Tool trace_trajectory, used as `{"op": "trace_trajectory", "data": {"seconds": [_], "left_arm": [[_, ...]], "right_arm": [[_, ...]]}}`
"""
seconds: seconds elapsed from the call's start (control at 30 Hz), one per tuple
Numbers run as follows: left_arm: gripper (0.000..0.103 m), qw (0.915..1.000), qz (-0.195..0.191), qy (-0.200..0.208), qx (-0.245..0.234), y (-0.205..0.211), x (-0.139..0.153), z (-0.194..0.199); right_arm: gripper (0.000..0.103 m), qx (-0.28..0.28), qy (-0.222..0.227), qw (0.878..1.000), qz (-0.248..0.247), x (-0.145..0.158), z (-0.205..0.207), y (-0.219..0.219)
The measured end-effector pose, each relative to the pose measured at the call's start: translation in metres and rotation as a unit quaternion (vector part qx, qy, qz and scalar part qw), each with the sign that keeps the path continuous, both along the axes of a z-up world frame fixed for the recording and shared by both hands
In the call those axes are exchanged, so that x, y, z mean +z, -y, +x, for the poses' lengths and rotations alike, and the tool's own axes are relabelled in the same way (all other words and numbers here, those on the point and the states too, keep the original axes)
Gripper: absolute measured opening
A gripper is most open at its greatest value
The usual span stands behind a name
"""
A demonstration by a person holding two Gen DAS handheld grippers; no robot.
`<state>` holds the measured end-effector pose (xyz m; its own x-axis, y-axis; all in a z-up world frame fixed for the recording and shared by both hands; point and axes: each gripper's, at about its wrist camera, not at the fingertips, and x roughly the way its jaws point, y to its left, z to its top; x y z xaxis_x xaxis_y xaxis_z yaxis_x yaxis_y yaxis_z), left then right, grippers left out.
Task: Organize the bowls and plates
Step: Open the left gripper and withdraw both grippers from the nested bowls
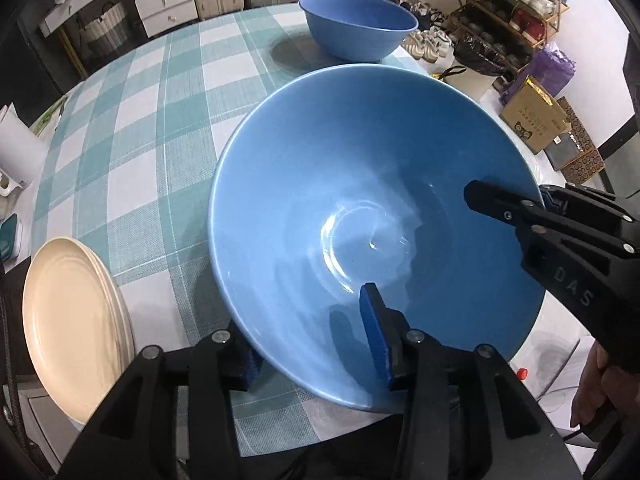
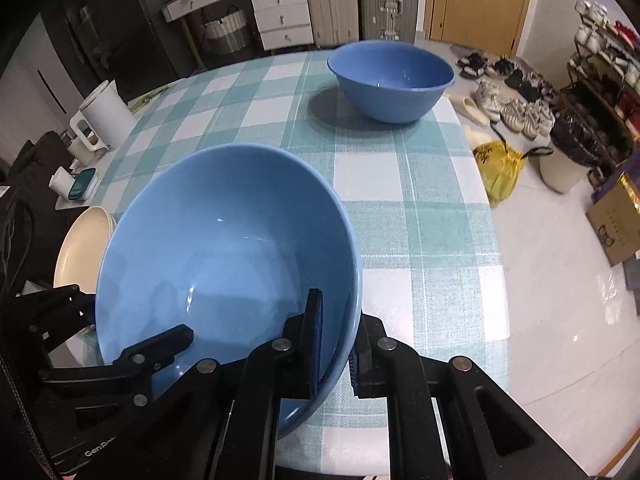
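A large blue bowl (image 1: 360, 208) (image 2: 224, 264) hangs tilted over the near part of the checked table (image 1: 160, 128) (image 2: 400, 184). My right gripper (image 2: 340, 320) (image 1: 516, 196) is shut on its rim, one pad inside and one outside. My left gripper (image 1: 308, 340) (image 2: 132, 314) straddles the opposite rim with its jaws apart; the inner pad stands off the wall, so it is open. A second blue bowl (image 1: 360, 28) (image 2: 392, 80) sits upright at the far end. Stacked cream plates (image 1: 76, 328) (image 2: 84, 240) lie to the left of the held bowl.
A white container (image 2: 104, 116) (image 1: 16, 152) stands past the table's left edge. Right of the table the floor holds a yellow bag (image 2: 500, 168), a cardboard box (image 1: 536, 120) and a shoe rack (image 1: 512, 12). A hand (image 1: 600, 392) holds the right gripper's handle.
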<state>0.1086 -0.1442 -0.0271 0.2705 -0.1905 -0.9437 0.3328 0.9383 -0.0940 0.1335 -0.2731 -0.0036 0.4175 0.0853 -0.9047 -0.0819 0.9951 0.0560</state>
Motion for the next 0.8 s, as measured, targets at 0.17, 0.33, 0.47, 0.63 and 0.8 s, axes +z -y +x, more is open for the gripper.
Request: {"op": "trace_trajectory", "data": {"seconds": [0.17, 0.33, 0.47, 0.63, 0.8], "left_arm": [[0.044, 0.9998, -0.007, 0.019, -0.005, -0.005, 0.002, -0.006], [0.045, 0.9985, -0.018, 0.051, -0.008, -0.013, 0.008, -0.012], [0.050, 0.9974, -0.038, 0.061, -0.004, -0.020, 0.010, -0.013], [0.050, 0.9960, -0.045, 0.078, -0.006, -0.024, 0.007, -0.013], [0.050, 0.9944, -0.049, 0.093, -0.004, -0.025, 0.008, -0.016]], "right_arm": [[0.011, -0.003, 0.010, 1.000, 0.015, -0.002, -0.006, 0.002], [0.011, -0.011, 0.035, 0.999, 0.023, 0.000, -0.011, 0.001], [0.013, 0.000, 0.056, 0.998, 0.005, 0.000, -0.018, -0.007], [0.014, -0.002, 0.080, 0.997, 0.012, 0.000, -0.026, -0.008], [0.014, -0.030, 0.096, 0.994, 0.041, -0.001, -0.030, 0.005]]}}
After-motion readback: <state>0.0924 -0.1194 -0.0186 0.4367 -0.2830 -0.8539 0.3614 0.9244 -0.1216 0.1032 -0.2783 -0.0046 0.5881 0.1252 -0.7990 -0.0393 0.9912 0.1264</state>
